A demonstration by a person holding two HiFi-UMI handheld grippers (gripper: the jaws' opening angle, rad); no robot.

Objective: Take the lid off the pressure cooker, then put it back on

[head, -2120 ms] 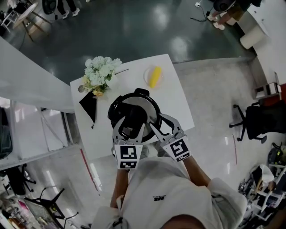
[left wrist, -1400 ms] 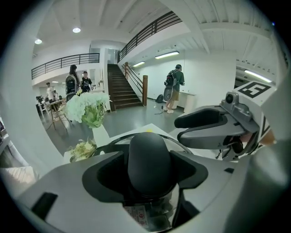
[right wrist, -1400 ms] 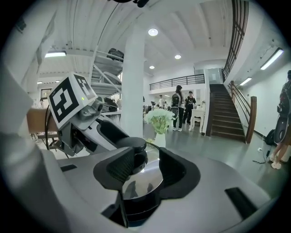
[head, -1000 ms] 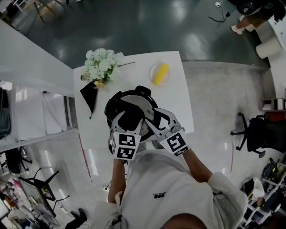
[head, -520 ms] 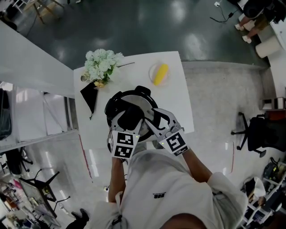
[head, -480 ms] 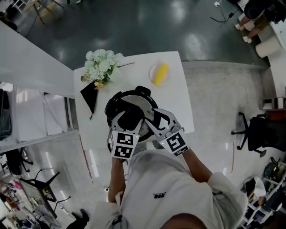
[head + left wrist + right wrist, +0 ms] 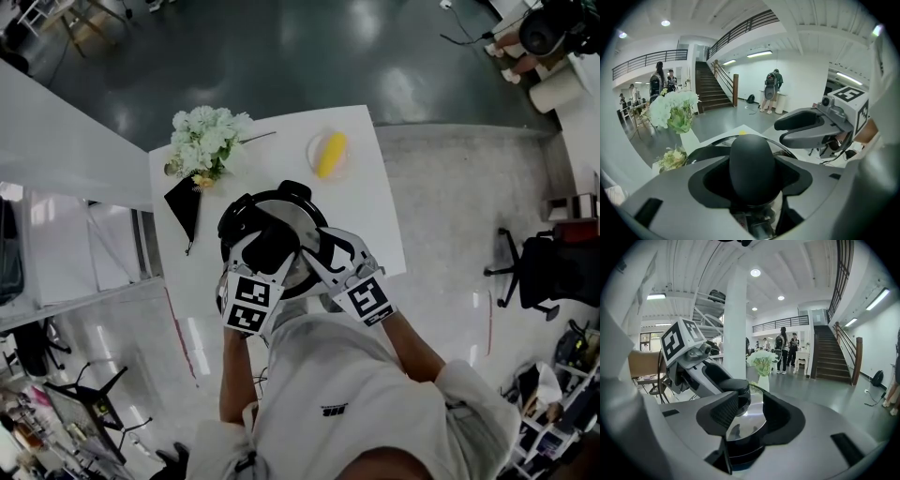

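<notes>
pressure cooker (image 7: 232, 223) stands mid-table (image 7: 375, 211), lid (image 7: 304, 217) seated. left gripper (image 7: 266, 249) jaws have just been closing and clamp the lid's black knob (image 7: 752, 164) — a hold for lifting. right gripper (image 7: 317, 255) jaws stand apart over the lid's near-right rim — apparently steadying.

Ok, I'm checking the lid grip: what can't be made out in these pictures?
Head view: the left gripper and right gripper cover the near edge of the pressure cooker lid, so its seating is hidden.
Left gripper view: its jaws, which have just been closing with the lid knob between them, hide its base.
Head view: the yellow thing on the plate and black item by the flowers are too small to name.
</notes>
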